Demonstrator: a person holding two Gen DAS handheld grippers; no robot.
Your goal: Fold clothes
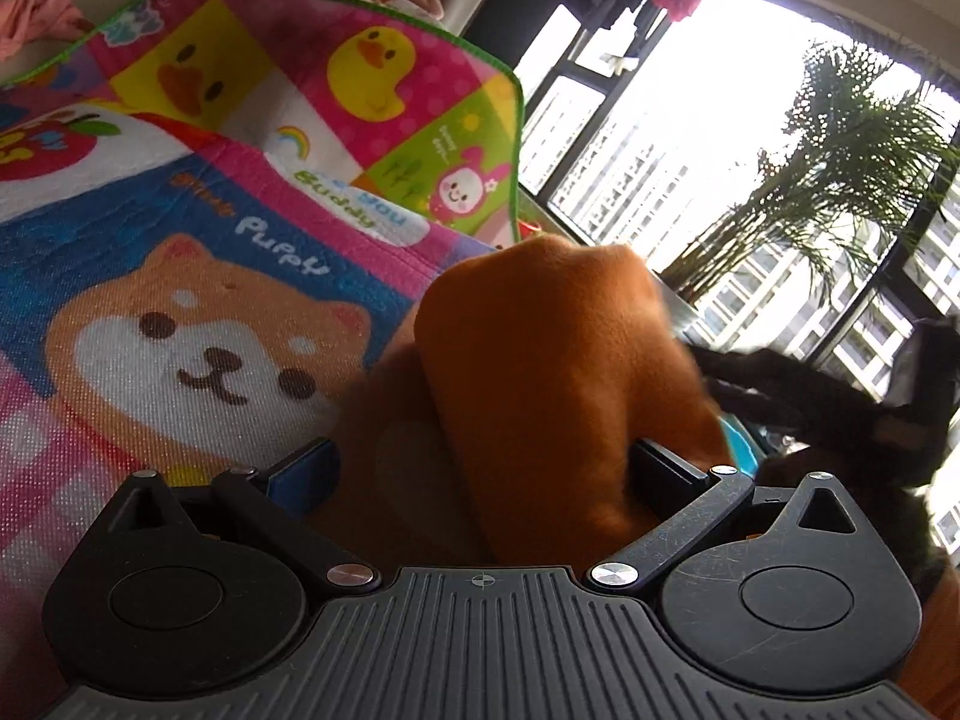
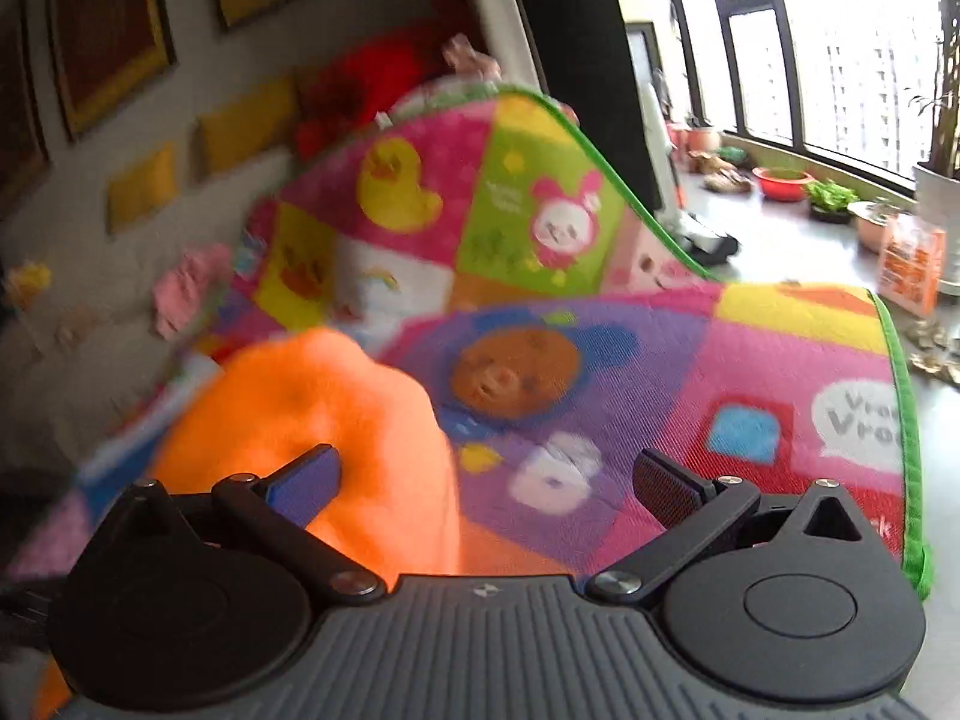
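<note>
The left gripper (image 1: 480,468) has its fingers wide apart, and an orange garment (image 1: 540,372) stands bunched up between them and rises in front of the camera; the cloth fills the gap, and it seems to touch the right finger (image 1: 666,471), but I cannot tell if the fingers press it; the blue pad of the left finger (image 1: 303,474) lies at the edge of the cloth. Behind the garment a colourful play mat (image 1: 198,192) with a puppy face, yellow ducks and a pink rabbit is spread out, and it has a green border; a pink cloth (image 1: 36,21) lies at the far upper left on a pale surface. To the right a big window (image 1: 690,138) shows tall buildings, and a palm plant (image 1: 840,180) stands before it; a dark blurred object (image 1: 870,414) crosses the right side, and I cannot tell what it is.

The right gripper (image 2: 486,480) is also open, with nothing between its fingers except the mat below; the same orange garment (image 2: 318,420) is at its left side, bright and blurred, just behind and around the left finger (image 2: 306,483), while the right finger (image 2: 672,486) is over the mat (image 2: 750,372). The far part of the mat rises up like a fold. On the wall at the left hang framed pictures (image 2: 114,30); pots and bowls (image 2: 780,183) stand along the window sill at the right.
</note>
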